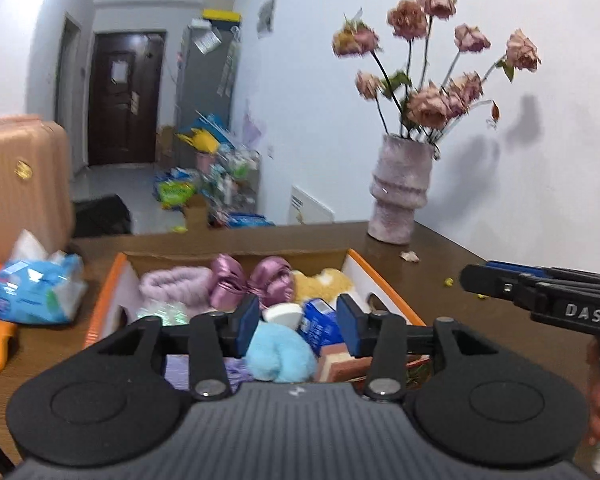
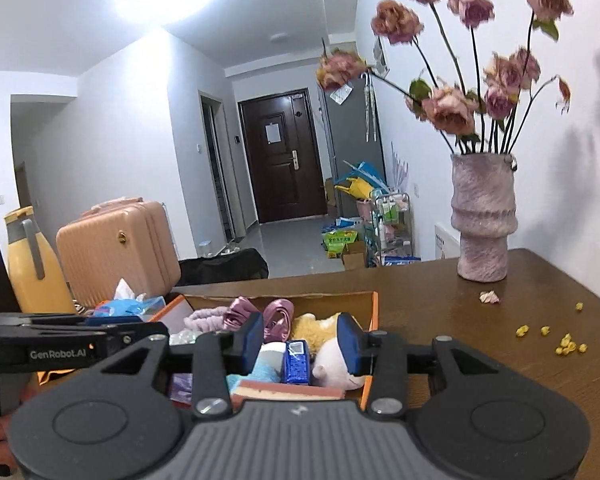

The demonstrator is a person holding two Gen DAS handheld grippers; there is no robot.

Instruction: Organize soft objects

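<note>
On the brown table [image 2: 460, 320], left of the vase [image 2: 483, 216], the orange-rimmed box [image 1: 112, 280] of soft objects runs lengthwise away from both cameras. Left gripper [image 1: 298, 320] and right gripper [image 2: 302, 340] hover over it, tilted slightly downward, jaws apart, gripping nothing.

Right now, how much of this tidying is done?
Most of it looks done: the orange-edged box already holds a purple bow, a yellow plush, a blue fluffy piece and more. Nothing is in hand: the left gripper and right gripper hang over it, jaws apart and empty. A tissue pack sits outside the box, perhaps next.
</note>
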